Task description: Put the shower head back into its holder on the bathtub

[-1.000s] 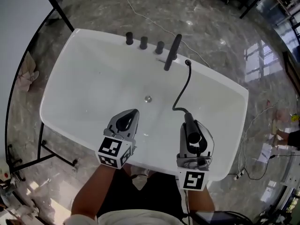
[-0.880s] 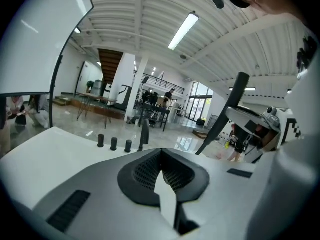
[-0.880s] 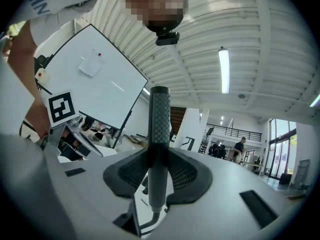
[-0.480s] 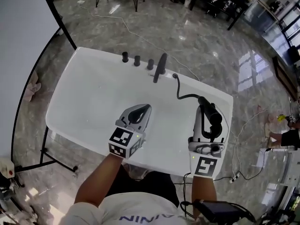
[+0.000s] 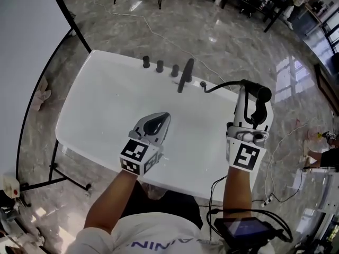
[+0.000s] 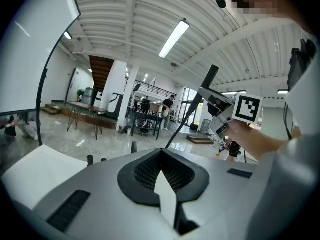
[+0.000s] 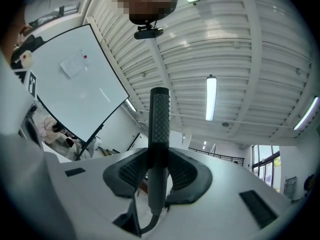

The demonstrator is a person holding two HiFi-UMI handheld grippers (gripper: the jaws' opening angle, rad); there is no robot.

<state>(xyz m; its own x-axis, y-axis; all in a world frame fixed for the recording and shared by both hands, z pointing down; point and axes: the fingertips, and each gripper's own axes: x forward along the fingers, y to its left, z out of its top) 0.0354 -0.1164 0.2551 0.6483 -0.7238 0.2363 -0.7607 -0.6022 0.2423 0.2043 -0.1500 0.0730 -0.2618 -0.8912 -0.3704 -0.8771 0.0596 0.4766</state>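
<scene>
**Now: shower head pinched in the right gripper, out of its holder**

Plainly, the right gripper [image 7: 159,156] has its jaws clamped on the dark, stick-shaped shower head [image 7: 160,119]. The ribbed end stands up past the pads, and the hose [image 5: 225,84] leaves from the lower end. In the head view this gripper sits at the right of the frame, over the bathtub's right edge. From there the hose arcs left to the holder [image 5: 203,84], a small dark socket on the far rim. The shower head is apart from that socket, to its right.

The left gripper [image 5: 158,121] is at centre frame over the white bathtub [image 5: 100,105]. Its jaws are pressed together at the tips with nothing between them.

Left of the holder on the same rim are the black spout [image 5: 185,75] and three black knobs [image 5: 160,66]. Grey marbled floor [image 5: 222,30] surrounds the tub.
</scene>
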